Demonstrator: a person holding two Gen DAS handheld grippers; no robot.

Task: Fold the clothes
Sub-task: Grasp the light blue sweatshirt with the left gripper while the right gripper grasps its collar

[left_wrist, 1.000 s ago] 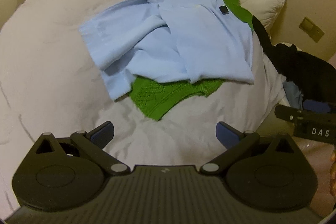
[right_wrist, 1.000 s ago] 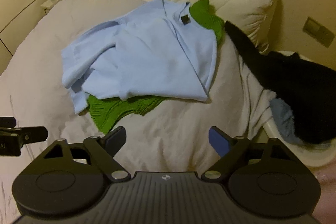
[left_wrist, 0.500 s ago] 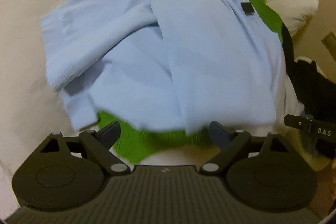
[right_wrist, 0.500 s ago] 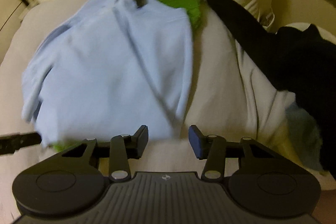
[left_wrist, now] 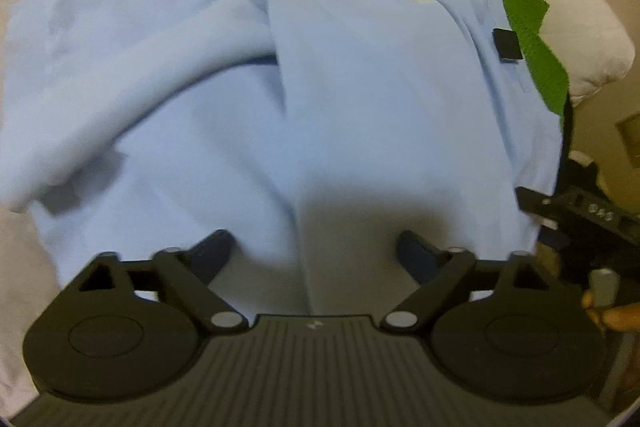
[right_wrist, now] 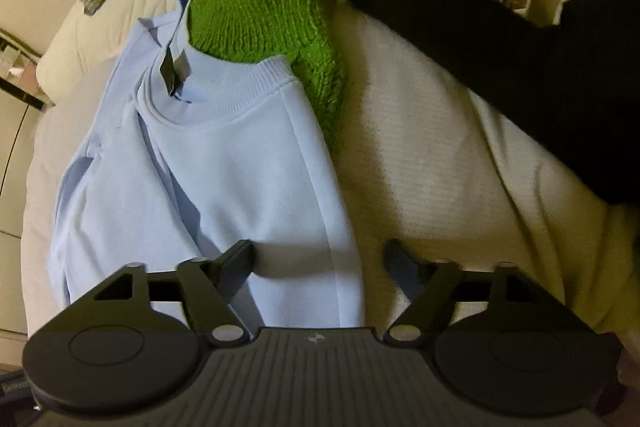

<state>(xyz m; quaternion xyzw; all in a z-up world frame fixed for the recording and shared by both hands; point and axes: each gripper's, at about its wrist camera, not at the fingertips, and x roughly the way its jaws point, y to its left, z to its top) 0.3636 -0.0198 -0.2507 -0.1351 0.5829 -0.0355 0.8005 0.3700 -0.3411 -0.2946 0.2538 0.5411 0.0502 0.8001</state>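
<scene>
while jaws gape, blue top (right_wrist: pixel 224 167) covers green knit (right_wrist: pixel 272 19).

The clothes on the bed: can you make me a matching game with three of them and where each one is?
Things:
1. light blue sweatshirt
2. green knitted sweater
3. black garment

Places:
A. peeking out from under another garment, near the pillow
B. lying off to the right side of the bed
C. on top of the pile, right in front of both grippers

Pairs: 1-C, 2-A, 3-B
</scene>
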